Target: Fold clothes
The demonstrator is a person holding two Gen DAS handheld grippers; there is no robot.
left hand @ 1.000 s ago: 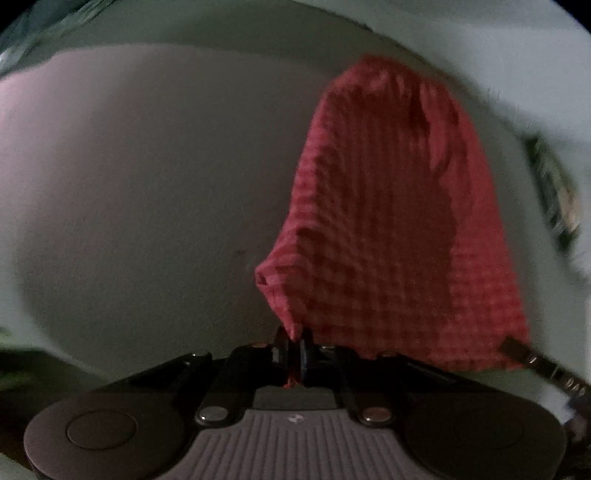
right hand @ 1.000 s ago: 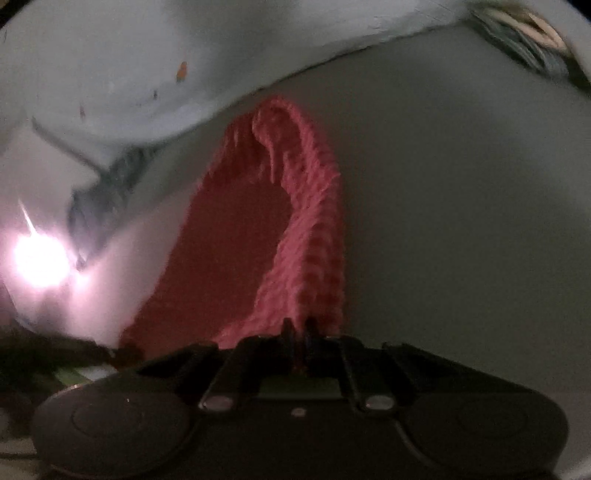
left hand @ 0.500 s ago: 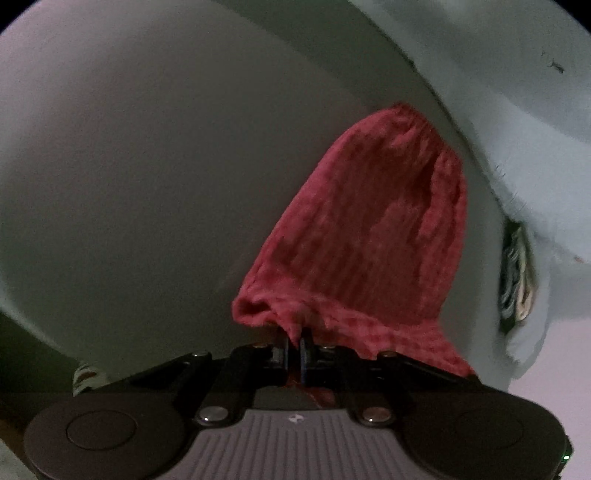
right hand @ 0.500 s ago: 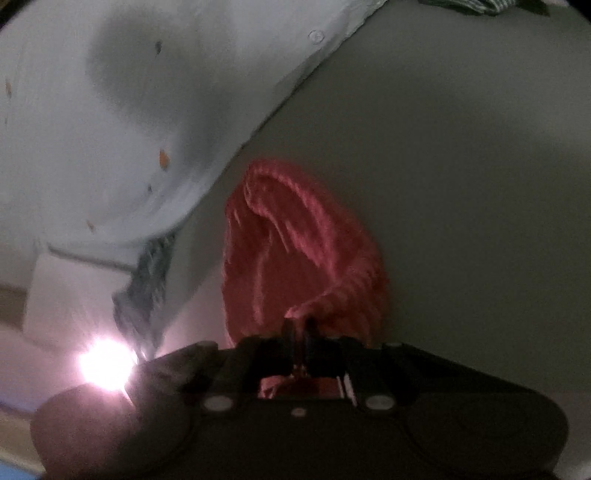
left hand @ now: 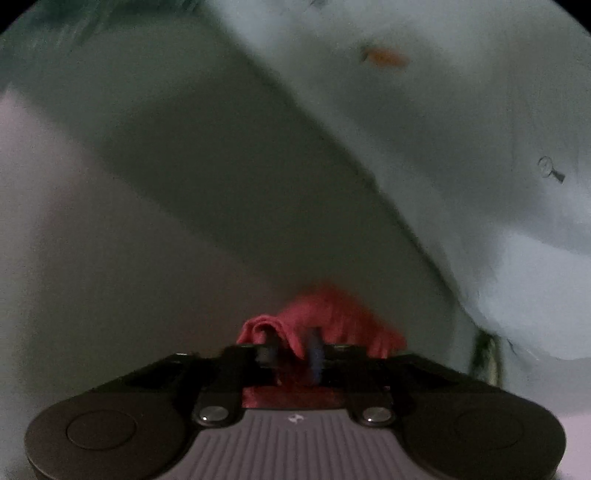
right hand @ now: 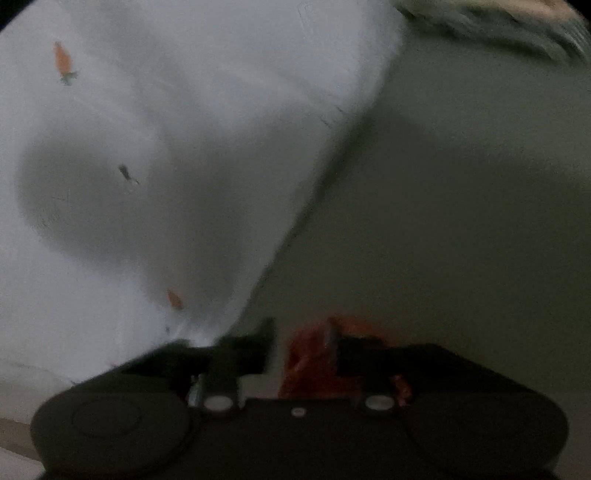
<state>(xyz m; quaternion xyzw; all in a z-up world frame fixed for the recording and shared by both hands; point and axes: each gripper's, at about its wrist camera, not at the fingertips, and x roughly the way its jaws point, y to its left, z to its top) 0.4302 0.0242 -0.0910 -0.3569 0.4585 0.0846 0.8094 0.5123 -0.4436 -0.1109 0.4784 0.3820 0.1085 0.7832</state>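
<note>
The red checked cloth point(left hand: 332, 314) lies bunched on the grey surface point(left hand: 147, 240), right at my left gripper point(left hand: 291, 352). Its jaws are opening and stand apart, with a fold of the cloth loose between the fingers point(left hand: 314, 350). In the right wrist view the same red cloth point(right hand: 306, 358) sits crumpled between the jaws of my right gripper point(right hand: 299, 338). Those jaws are opening too. The cloth lies against the right finger point(right hand: 332, 334), and a gap shows beside the left one. Both views are blurred by motion.
A white garment with small carrot prints point(left hand: 461, 129) point(right hand: 166, 166) is spread beside the red cloth, its edge running diagonally across both views. A green striped cloth point(right hand: 498, 22) lies at the far top right. Bare grey surface point(right hand: 461, 240) fills the remainder.
Both grippers swept toward the white garment, carrying the red cloth, which had hung long in front. Both jaws, shut on it before, now stand apart, and the cloth has collapsed into a bunch at the fingertips.
</note>
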